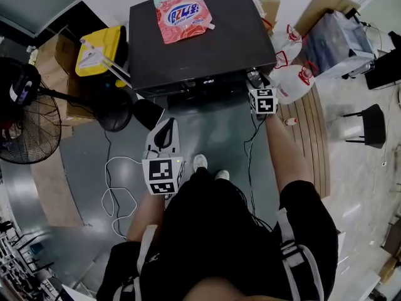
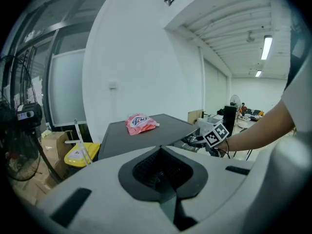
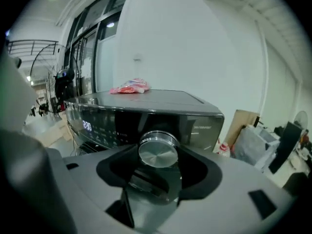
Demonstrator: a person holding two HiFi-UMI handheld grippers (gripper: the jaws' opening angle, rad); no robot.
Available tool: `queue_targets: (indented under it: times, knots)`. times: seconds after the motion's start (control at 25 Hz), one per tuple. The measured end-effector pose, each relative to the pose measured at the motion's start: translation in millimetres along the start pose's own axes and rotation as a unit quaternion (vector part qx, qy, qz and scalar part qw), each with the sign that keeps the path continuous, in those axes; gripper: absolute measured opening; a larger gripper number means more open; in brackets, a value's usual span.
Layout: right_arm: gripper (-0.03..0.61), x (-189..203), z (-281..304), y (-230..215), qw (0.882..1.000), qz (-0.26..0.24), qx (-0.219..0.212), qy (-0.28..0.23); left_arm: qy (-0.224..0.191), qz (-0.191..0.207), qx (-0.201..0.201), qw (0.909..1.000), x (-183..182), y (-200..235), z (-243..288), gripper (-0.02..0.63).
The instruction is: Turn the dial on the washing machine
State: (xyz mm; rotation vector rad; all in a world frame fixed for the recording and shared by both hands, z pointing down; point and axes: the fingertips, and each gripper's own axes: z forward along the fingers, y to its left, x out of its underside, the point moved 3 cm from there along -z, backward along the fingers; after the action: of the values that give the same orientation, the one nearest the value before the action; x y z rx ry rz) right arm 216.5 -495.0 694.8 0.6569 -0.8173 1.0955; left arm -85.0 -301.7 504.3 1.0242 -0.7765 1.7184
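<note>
The dark washing machine (image 1: 207, 49) stands ahead of me with a red detergent pouch (image 1: 183, 14) on its lid. My right gripper (image 1: 254, 79) is up against the right end of the front panel. In the right gripper view, the silver dial (image 3: 158, 150) sits between the jaws of the right gripper (image 3: 156, 162), which close on its sides. A lit display (image 3: 87, 126) glows on the panel to the left. My left gripper (image 1: 166, 127) hangs back over the floor, shut and empty; the left gripper (image 2: 163, 167) faces the machine (image 2: 141, 138) from a distance.
A standing fan (image 1: 25, 118) and cardboard boxes (image 1: 56, 61) with a yellow container (image 1: 100, 50) are at the left. White bags (image 1: 294, 80) lie right of the machine. A white cable (image 1: 116, 187) loops on the floor. A black chair (image 1: 366, 124) stands at the far right.
</note>
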Motion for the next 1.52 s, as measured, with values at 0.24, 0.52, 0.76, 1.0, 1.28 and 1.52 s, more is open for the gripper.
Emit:
queue_targets:
  times: [0.24, 0.52, 0.76, 1.0, 1.28, 1.52]
  knots:
    - [0.242, 4, 0, -4, 0.997, 0.073, -0.032, -0.016, 0.0, 0.002, 0.0, 1.0, 2, -4, -5, -0.005]
    - [0.242, 6, 1, -6, 0.992, 0.114, -0.051, -0.026, 0.001, 0.003, -0.003, 1.0, 3, -6, -7, -0.005]
    - [0.242, 15, 2, -17, 0.925, 0.35, -0.137, -0.055, 0.005, 0.004, -0.006, 1.0, 7, -4, -10, -0.005]
    - [0.242, 14, -1, -15, 0.932, 0.337, -0.113, -0.076, 0.001, 0.005, -0.003, 1.0, 5, -4, -10, -0.005]
    - [0.157, -6, -49, -28, 0.942, 0.313, -0.045, -0.111, -0.028, 0.006, 0.013, 0.9995, -13, -13, -12, -0.005]
    - [0.009, -64, -132, -16, 0.974, 0.168, 0.005, -0.149, -0.066, -0.001, 0.038, 0.9971, -36, -32, -7, -0.005]
